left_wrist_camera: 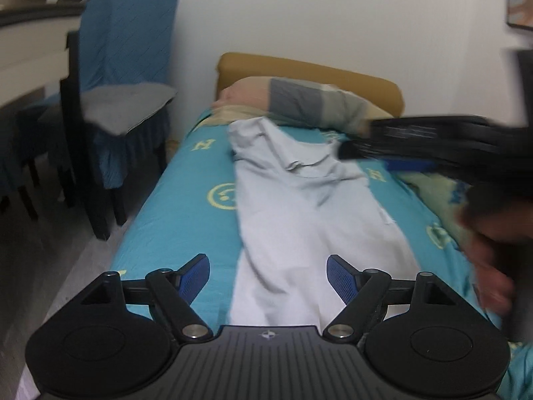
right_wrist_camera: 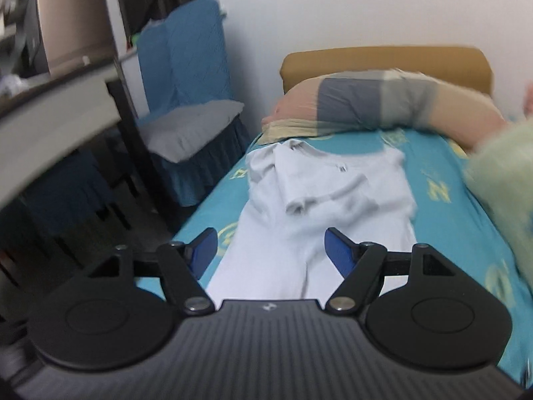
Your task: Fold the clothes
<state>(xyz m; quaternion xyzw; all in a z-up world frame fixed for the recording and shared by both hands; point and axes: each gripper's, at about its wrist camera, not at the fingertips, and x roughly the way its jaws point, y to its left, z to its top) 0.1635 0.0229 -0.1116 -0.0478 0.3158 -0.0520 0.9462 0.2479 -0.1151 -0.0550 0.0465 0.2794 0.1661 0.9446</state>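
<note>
Left gripper point(left_wrist_camera: 268, 275): blue-padded fingers spread wide apart, holding nothing.
Right gripper point(right_wrist_camera: 270, 248): fingers likewise wide apart and empty; in the left wrist view it shows as a dark blur ahead and to the right of the left fingers.
White T-shirt point(left_wrist_camera: 309, 213): lies lengthwise on the teal bedsheet point(left_wrist_camera: 186, 206), its lower part running between and beyond both pairs of fingers; far ahead, one sleeve is folded in over the chest.
Pillow point(right_wrist_camera: 383, 103): beige with grey bands, past the shirt's collar, against the mustard headboard point(right_wrist_camera: 386, 60).
Chair point(left_wrist_camera: 126, 76): blue-covered with a grey cushion, left of the fingers, beside the bed.
Hand point(left_wrist_camera: 489, 260): blurred, right of the left fingers.
Pale green cloth point(right_wrist_camera: 499, 180): right of the right fingers, blurred.
</note>
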